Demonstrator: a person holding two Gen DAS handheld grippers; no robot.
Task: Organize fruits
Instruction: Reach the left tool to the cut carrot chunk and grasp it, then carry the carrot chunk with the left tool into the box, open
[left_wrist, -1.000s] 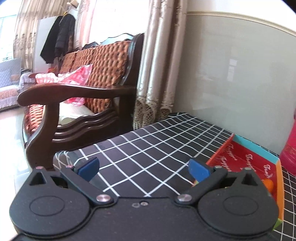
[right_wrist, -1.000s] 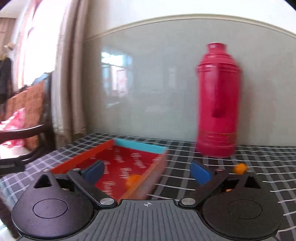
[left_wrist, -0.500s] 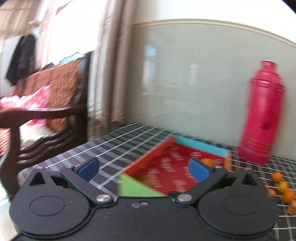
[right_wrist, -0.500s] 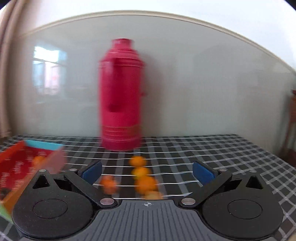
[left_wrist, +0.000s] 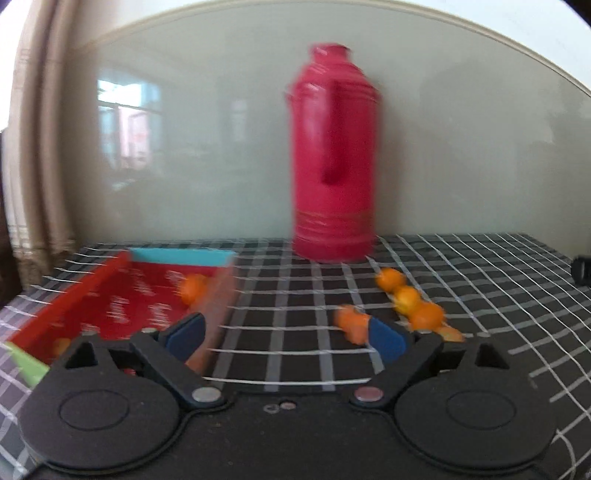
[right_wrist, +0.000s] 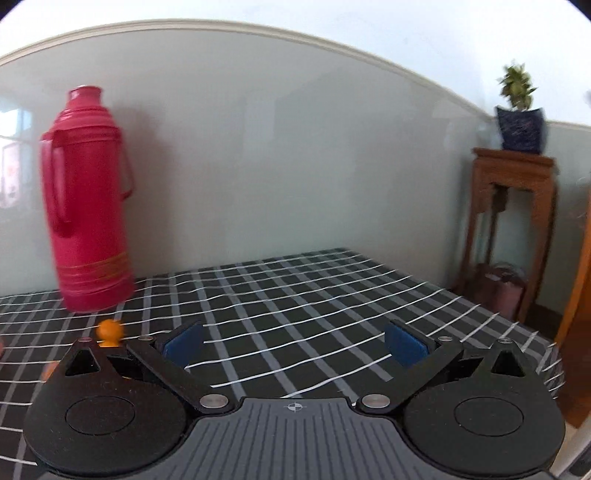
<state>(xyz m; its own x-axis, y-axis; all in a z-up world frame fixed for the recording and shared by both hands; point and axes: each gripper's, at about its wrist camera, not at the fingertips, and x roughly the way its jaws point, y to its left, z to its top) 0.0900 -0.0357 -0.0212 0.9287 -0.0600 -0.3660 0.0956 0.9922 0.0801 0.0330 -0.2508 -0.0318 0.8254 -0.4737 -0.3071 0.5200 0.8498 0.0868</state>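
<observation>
several oranges just beyond left claw – right fingertip side | claw agape

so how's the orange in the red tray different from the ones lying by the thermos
The orange in the tray sits alone inside the red tray, close to its right wall. The loose oranges lie bunched on the checked tablecloth, in front of the red thermos. All look small, round and orange; blur hides finer detail.
</observation>
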